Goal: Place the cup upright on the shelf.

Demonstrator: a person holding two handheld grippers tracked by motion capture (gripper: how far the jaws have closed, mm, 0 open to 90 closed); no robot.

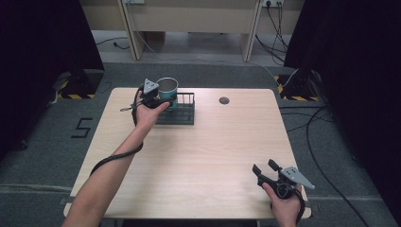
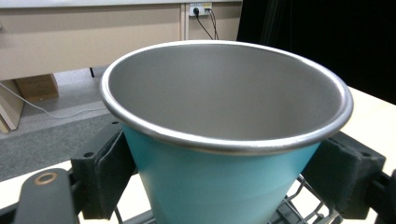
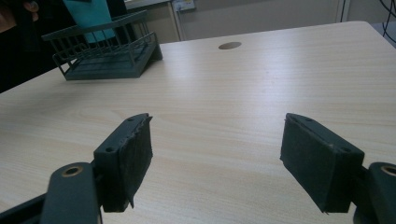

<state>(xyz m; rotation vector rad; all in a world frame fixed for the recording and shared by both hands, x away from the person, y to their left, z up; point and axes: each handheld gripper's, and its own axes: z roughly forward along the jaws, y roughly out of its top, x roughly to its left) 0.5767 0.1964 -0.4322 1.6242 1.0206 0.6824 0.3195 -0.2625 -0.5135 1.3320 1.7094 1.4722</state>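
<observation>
I have the left gripper [image 1: 158, 98] at the far left part of the table [image 1: 208, 156], and its fingers [image 2: 105, 170] are pinching the teal cup [image 2: 219, 186] from both sides, one pad against each flank of the cup's wall just under the steel rim. In the left gripper view the cup sits squarely between the two pads, mouth up and slightly tilted, and I can see straight into its bare metal inside: nothing shows in it. From the high view the cup [image 1: 167, 90] stands at the left end of the dark wire rack [image 1: 182, 111], over or inside it; I cannot tell whether its base rests on the rack's floor or hangs just above it. The rest of the rack shows no contents that I can make out.

The right gripper [image 1: 265, 169] is well apart from all that, near the table's near right corner, held in my right hand [image 1: 283, 203]. Its fingers [image 3: 128, 161] are spread wide with only bare wood between them. In the right gripper view the rack [image 3: 109, 53] lies far off at the upper left, with the teal cup [image 3: 91, 16] rising from its left side. A small round hole [image 1: 224, 100] sits in the table top to the right of the rack.
</observation>
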